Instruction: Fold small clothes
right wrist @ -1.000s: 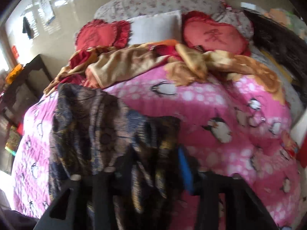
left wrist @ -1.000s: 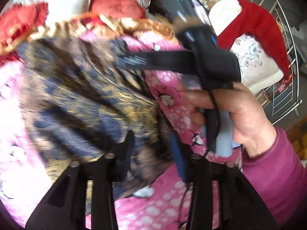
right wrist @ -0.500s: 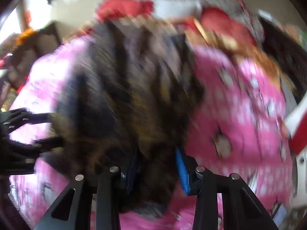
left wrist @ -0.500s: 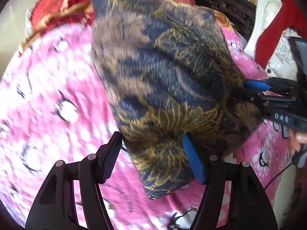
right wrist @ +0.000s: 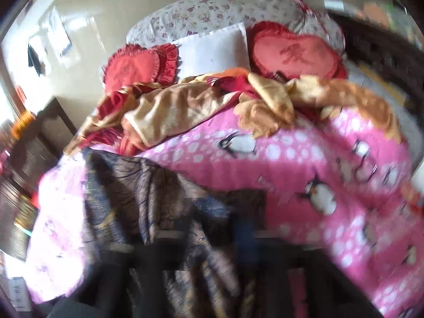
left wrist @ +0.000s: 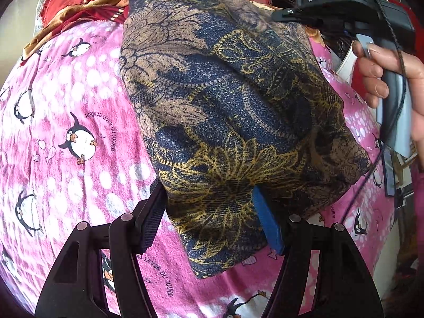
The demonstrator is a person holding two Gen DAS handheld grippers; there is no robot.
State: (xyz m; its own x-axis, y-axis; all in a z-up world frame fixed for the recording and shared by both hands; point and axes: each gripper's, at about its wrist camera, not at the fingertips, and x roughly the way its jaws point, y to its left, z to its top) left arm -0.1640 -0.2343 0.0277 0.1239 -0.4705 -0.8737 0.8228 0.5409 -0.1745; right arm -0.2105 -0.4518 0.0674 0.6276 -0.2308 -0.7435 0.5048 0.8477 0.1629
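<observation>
A dark blue, brown and gold flower-patterned garment [left wrist: 225, 106] lies on the pink penguin blanket [left wrist: 79, 106]. My left gripper [left wrist: 209, 212] stands open over its near end, with the cloth loose between the black pad and the blue pad [left wrist: 267, 228]. My right gripper [left wrist: 277, 16] reaches in from the upper right, held by a hand [left wrist: 384, 79], and pinches the garment's far edge. The right wrist view is blurred: the garment [right wrist: 148, 193] runs up between the fingers of my right gripper [right wrist: 214, 230], whose jaws are closing on the cloth.
Two red heart cushions [right wrist: 296, 53] [right wrist: 137, 66] and a white pillow [right wrist: 212, 50] lie at the head of the bed. In front of them sits a crumpled gold and red blanket [right wrist: 185, 106]. Dark wooden furniture [right wrist: 34, 143] stands off the bed's left side.
My left gripper has sunk toward the bed and its jaws have spread wider. The right gripper has swung from the garment's right side to its far edge, narrowing on the cloth.
</observation>
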